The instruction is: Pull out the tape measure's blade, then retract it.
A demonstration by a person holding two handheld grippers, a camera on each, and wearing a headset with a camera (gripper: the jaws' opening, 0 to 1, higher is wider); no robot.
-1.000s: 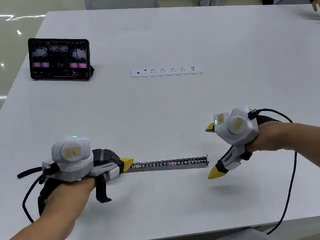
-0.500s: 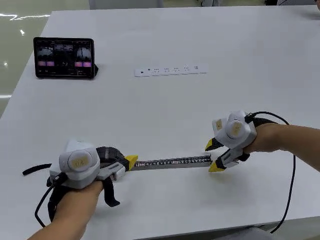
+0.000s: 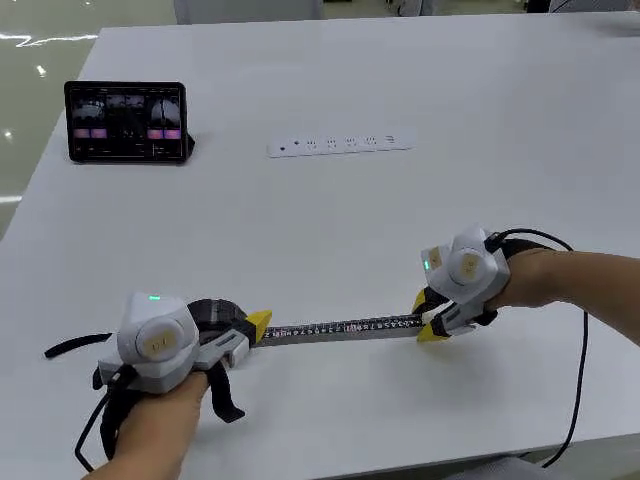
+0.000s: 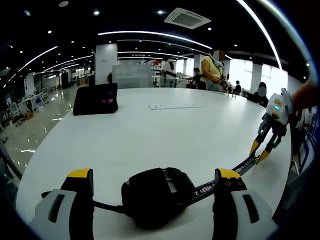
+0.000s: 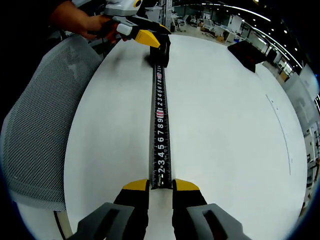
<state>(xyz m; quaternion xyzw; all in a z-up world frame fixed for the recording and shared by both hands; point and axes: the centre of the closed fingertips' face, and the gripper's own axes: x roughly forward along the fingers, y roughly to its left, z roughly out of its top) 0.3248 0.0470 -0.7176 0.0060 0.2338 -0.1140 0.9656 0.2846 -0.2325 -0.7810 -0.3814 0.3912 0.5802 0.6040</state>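
Black tape measure case [image 4: 157,196] sits between the left gripper's [image 4: 154,174] spread jaws; the right gripper [image 5: 161,185] pinches the black numbered blade [image 5: 160,125] at its tip, numerals 2–9 legible.

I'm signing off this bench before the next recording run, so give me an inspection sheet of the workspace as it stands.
Surface: white table, flat, no marks seen.
Job's things: tape measure case lies on the table; blade drawn out flat, numbers up.
Clutter: tablet propped at the far left, screen lit; power strip lying flat farther back.
Grippers: left gripper brackets the case, jaws apart with a gap on each side; right gripper shut on the blade's tip.
Cables: cable loops from the right gripper toward the near edge.
Surroundings: open hall, people beyond the table; mesh chair back beside it.
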